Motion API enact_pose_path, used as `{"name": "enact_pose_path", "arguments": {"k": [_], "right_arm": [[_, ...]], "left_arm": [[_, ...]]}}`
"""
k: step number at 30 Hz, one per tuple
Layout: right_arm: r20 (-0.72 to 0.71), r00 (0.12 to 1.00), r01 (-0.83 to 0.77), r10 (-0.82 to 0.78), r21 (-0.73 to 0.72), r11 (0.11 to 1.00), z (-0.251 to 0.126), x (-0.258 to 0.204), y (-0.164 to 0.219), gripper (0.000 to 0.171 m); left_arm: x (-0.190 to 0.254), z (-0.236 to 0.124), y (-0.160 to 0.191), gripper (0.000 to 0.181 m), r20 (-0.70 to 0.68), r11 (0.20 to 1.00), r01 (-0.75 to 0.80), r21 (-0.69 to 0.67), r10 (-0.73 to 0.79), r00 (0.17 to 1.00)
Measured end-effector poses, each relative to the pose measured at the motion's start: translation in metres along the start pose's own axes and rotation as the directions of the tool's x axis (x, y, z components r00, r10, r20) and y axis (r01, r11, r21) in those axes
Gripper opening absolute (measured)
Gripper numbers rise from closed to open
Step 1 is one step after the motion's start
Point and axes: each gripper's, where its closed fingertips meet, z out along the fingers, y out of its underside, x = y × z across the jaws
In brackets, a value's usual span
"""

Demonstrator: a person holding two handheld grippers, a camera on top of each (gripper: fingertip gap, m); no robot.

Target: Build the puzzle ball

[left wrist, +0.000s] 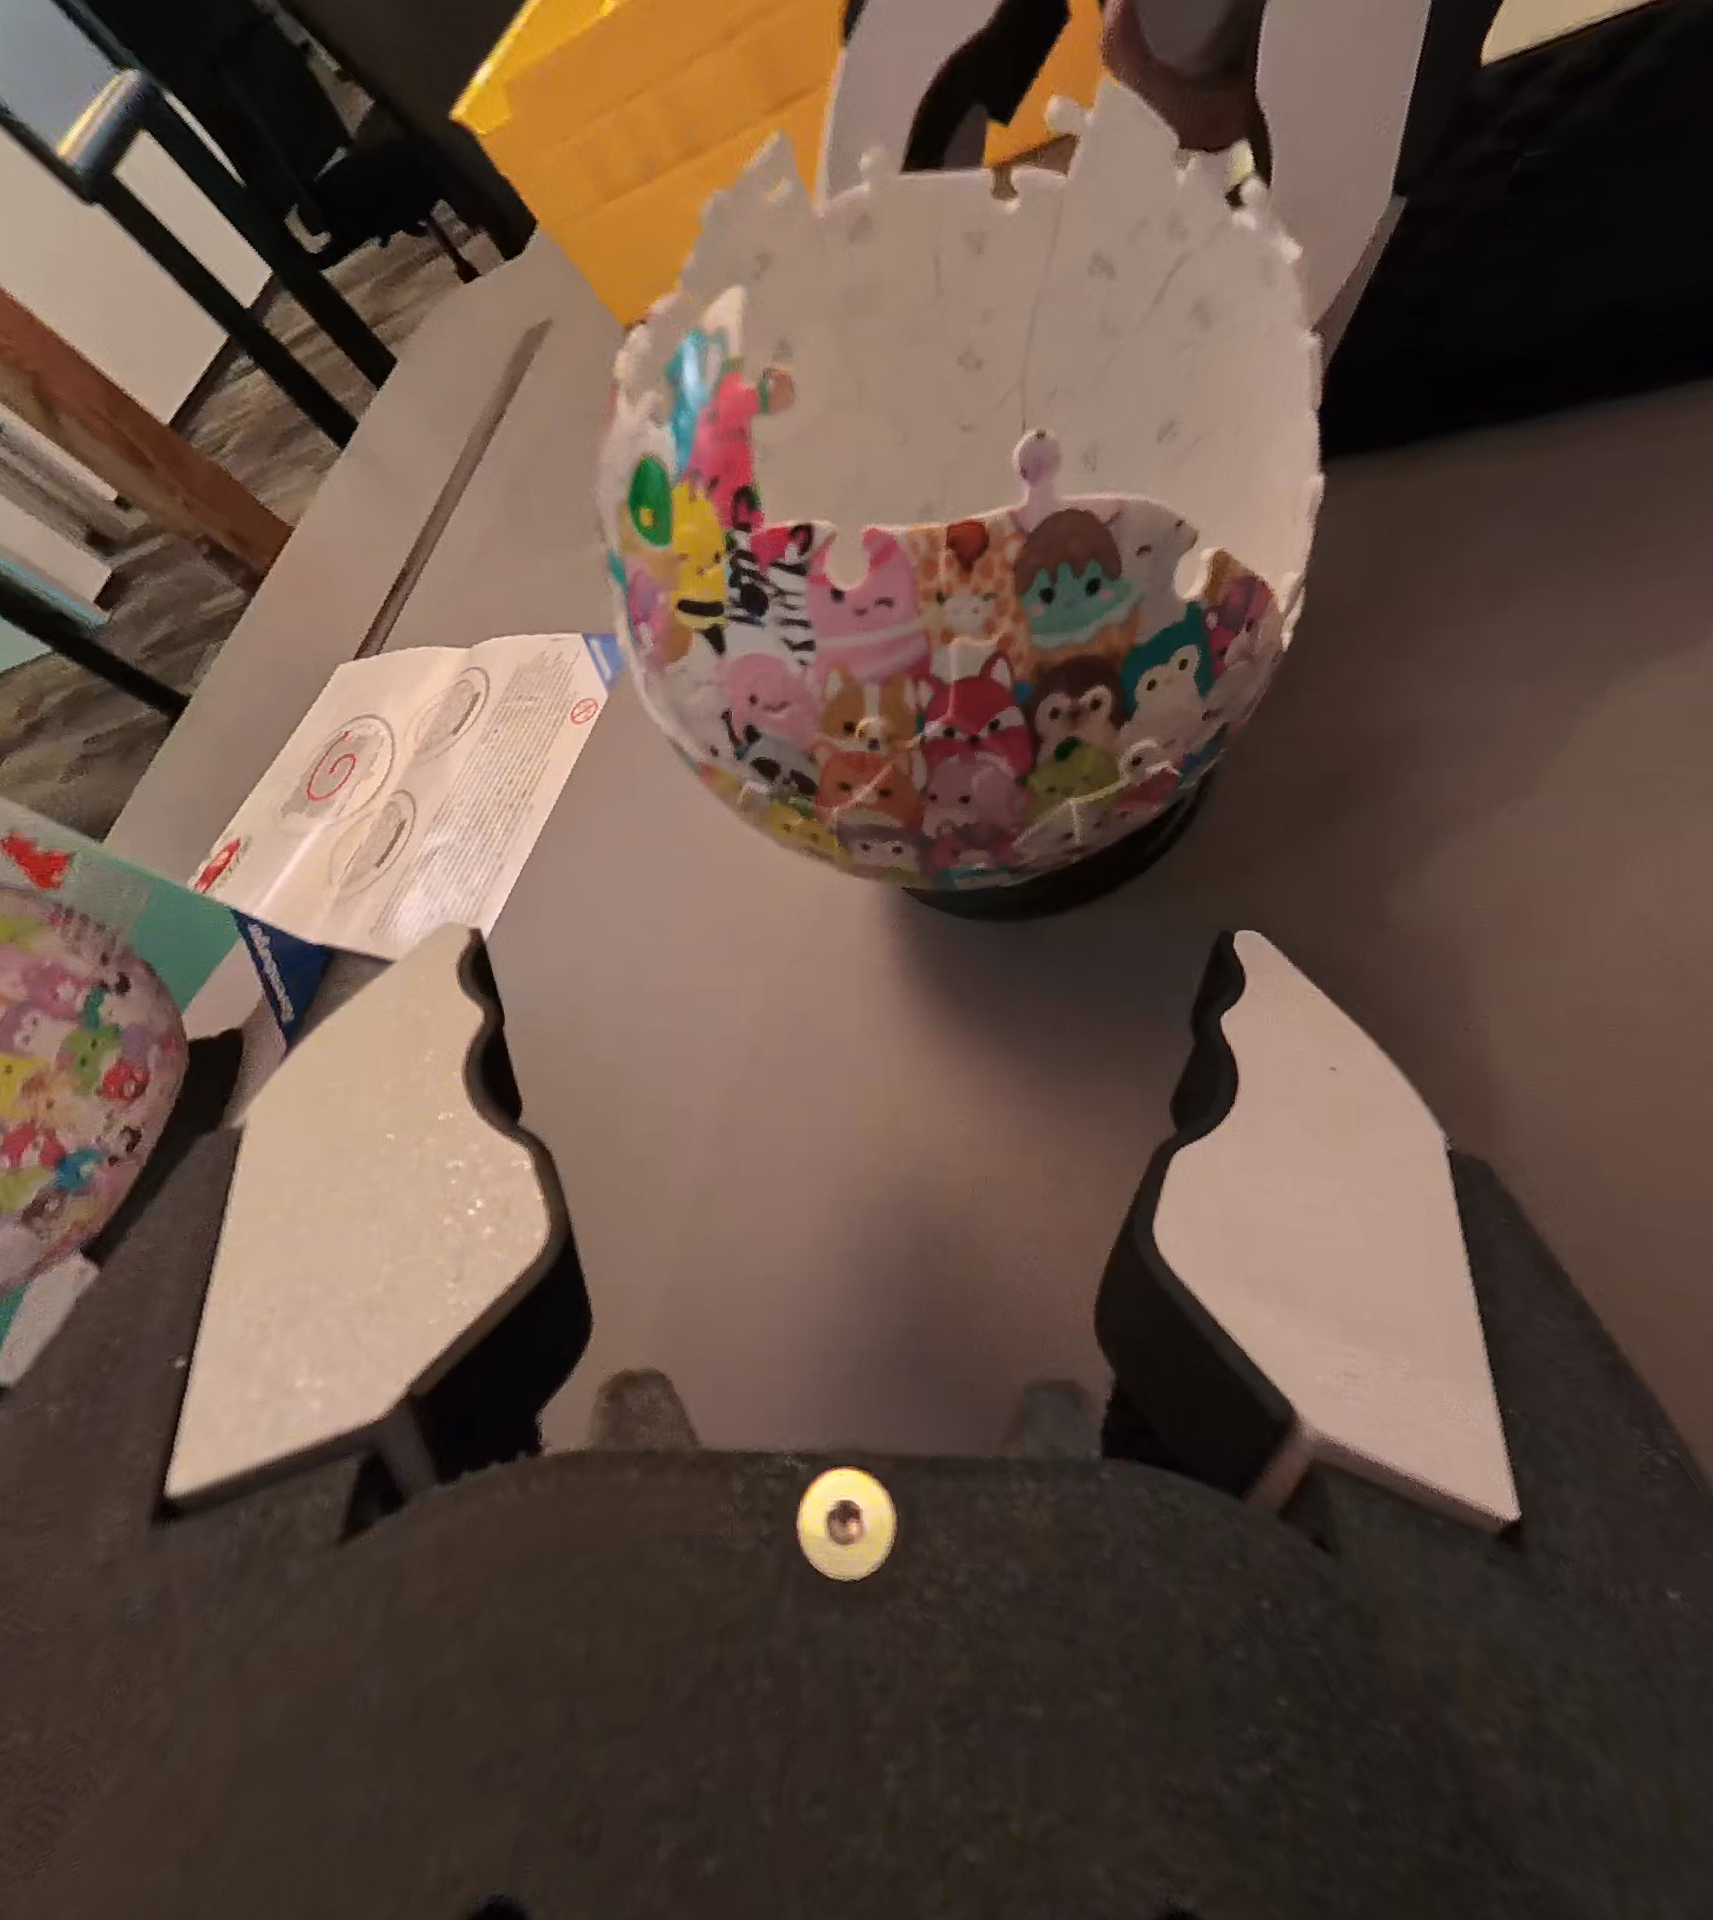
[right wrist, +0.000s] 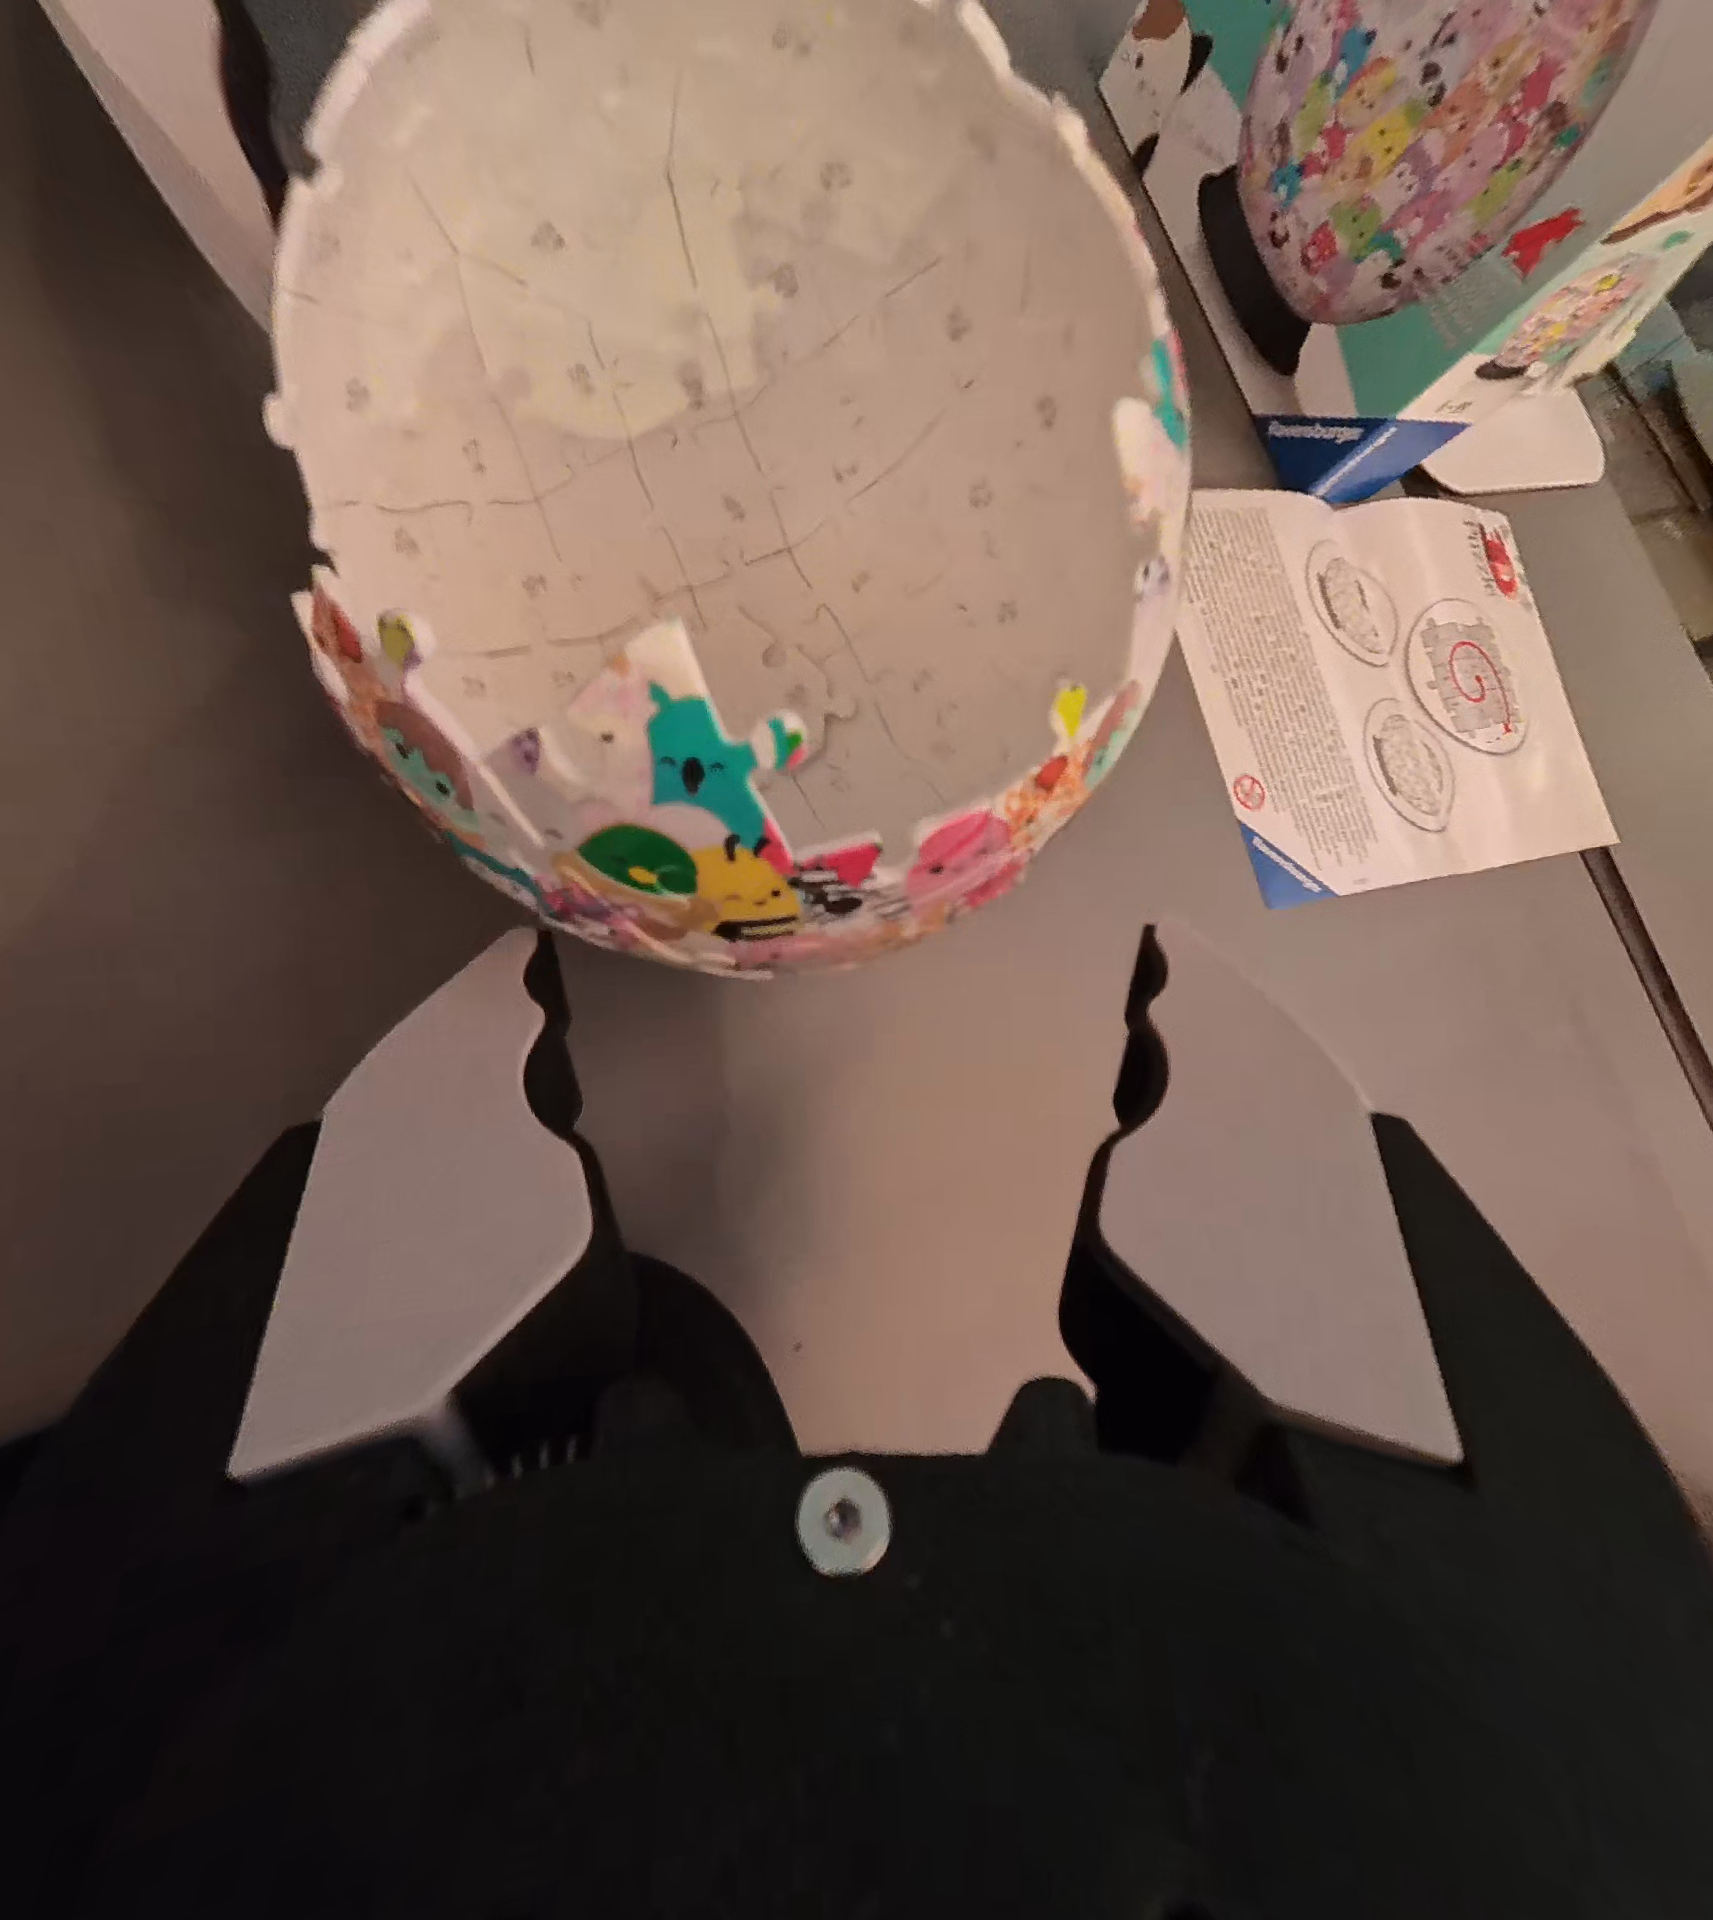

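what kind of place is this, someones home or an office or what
Hard to say for sure; it looks like an indoor work or hobby room. A plain grey table holds the half-built puzzle ball, its box and an instruction sheet, with black-framed furniture behind.

both wrist views look steeply down from opposite sides, sharing the puzzle ball (left wrist: 956,623) (right wrist: 727,468); the right sits nearer.

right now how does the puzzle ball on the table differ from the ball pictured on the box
The puzzle ball is a real, open shell with a jagged rim and a white inside; the ball on the box is a flat printed picture of a closed sphere. The puzzle ball stands mid-table, the box at the table's edge. Both show colourful cartoon animals and a dark stand.
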Motion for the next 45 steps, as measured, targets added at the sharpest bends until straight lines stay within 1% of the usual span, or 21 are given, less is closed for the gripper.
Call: {"name": "enact_pose_path", "arguments": {"k": [3, 6, 8, 10, 12, 14, 16, 17, 19, 23, 25, 27, 28, 30, 31, 33, 36, 38, 40, 42, 45], "right_arm": [[-0.044, 0.998, -0.039, 0.038, -0.017, 0.999, -0.007, 0.004, 0.01, 0.104], [-0.084, 0.988, -0.126, 0.132, 0.065, 0.99, -0.028, 0.004, 0.011, 0.103], [-0.099, 0.965, -0.223, 0.243, 0.179, 0.958, -0.05, 0.006, 0.004, 0.103], [-0.072, 0.908, -0.362, 0.412, 0.358, 0.861, -0.077, 0.01, -0.01, 0.097], [-0.026, 0.851, -0.442, 0.524, 0.504, 0.743, -0.1, 0.014, -0.018, 0.09], [-0.022, 0.806, -0.474, 0.591, 0.575, 0.667, -0.115, 0.019, -0.017, 0.079], [0.013, 0.784, -0.507, 0.621, 0.592, 0.627, -0.123, 0.018, -0.017, 0.061], [0.043, 0.782, -0.524, 0.621, 0.585, 0.619, -0.123, 0.016, -0.018, 0.055], [0.084, 0.739, -0.6, 0.669, 0.534, 0.596, -0.115, 0.018, -0.011, 0.059], [0.183, 0.59, -0.785, 0.786, 0.359, 0.505, -0.086, 0.022, 0.004, 0.068], [0.254, 0.515, -0.852, 0.819, 0.252, 0.458, -0.072, 0.019, 0.005, 0.067], [0.303, 0.434, -0.901, 0.849, 0.135, 0.412, -0.057, 0.017, 0.008, 0.065], [0.313, 0.409, -0.912, 0.857, 0.116, 0.393, -0.051, 0.02, 0.009, 0.064], [0.345, 0.345, -0.937, 0.873, 0.078, 0.34, -0.037, 0.025, 0.008, 0.062], [0.38, 0.306, -0.95, 0.873, 0.067, 0.304, -0.032, 0.028, 0.004, 0.062], [0.421, 0.232, -0.971, 0.877, 0.041, 0.237, -0.024, 0.033, 0.001, 0.063], [0.433, 0.17, -0.983, 0.885, 0.013, 0.182, -0.018, 0.036, 0.005, 0.063], [0.457, 0.11, -0.989, 0.883, -0.034, 0.141, -0.018, 0.032, 0.006, 0.063], [0.506, 0.065, -0.993, 0.86, -0.054, 0.107, -0.024, 0.029, 0.004, 0.063], [0.553, 0.052, -0.992, 0.832, -0.065, 0.106, -0.032, 0.023, 0.0, 0.062], [0.531, 0.063, -0.989, 0.845, -0.08, 0.124, -0.032, 0.014, 0.005, 0.062]], "left_arm": [[-0.001, -0.021, -0.006, 0.125, 0.041, 0.996, 0.081, 0.039, -0.082, 0.996], [-0.002, -0.049, -0.018, 0.122, 0.072, 0.971, 0.19, 0.143, -0.202, 0.977], [-0.005, -0.07, -0.027, 0.119, 0.093, 0.94, 0.258, 0.225, -0.284, 0.954], [-0.006, -0.09, -0.038, 0.112, 0.109, 0.901, 0.295, 0.318, -0.344, 0.933], [-0.001, -0.107, -0.049, 0.108, 0.107, 0.865, 0.298, 0.403, -0.368, 0.923], [0.006, -0.116, -0.055, 0.099, 0.097, 0.834, 0.307, 0.459, -0.39, 0.916], [0.013, -0.115, -0.055, 0.091, 0.069, 0.816, 0.352, 0.458, -0.427, 0.901], [0.015, -0.111, -0.051, 0.089, 0.065, 0.814, 0.384, 0.435, -0.454, 0.889], [0.018, -0.104, -0.047, 0.093, 0.035, 0.792, 0.458, 0.403, -0.514, 0.857], [0.012, -0.097, -0.039, 0.088, -0.068, 0.661, 0.648, 0.378, -0.679, 0.731], [0.0, -0.094, -0.029, 0.08, -0.056, 0.61, 0.712, 0.346, -0.745, 0.665], [-0.01, -0.091, -0.025, 0.073, -0.093, 0.536, 0.78, 0.323, -0.802, 0.59], [-0.015, -0.089, -0.025, 0.068, -0.117, 0.486, 0.814, 0.319, -0.832, 0.543], [-0.02, -0.081, -0.028, 0.071, -0.2, 0.381, 0.876, 0.296, -0.872, 0.446], [-0.021, -0.075, -0.028, 0.074, -0.224, 0.348, 0.898, 0.268, -0.884, 0.409], [-0.019, -0.06, -0.025, 0.077, -0.249, 0.314, 0.928, 0.202, -0.9, 0.358], [-0.014, -0.039, -0.019, 0.078, -0.282, 0.25, 0.96, 0.122, -0.919, 0.275], [-0.007, -0.029, -0.018, 0.079, -0.305, 0.237, 0.968, 0.085, -0.918, 0.252], [0.0, -0.024, -0.02, 0.082, -0.324, 0.252, 0.966, 0.066, -0.91, 0.259], [0.005, -0.021, -0.021, 0.086, -0.333, 0.28, 0.957, 0.068, -0.898, 0.287], [0.009, -0.016, -0.018, 0.087, -0.315, 0.332, 0.941, 0.068, -0.888, 0.337]]}}
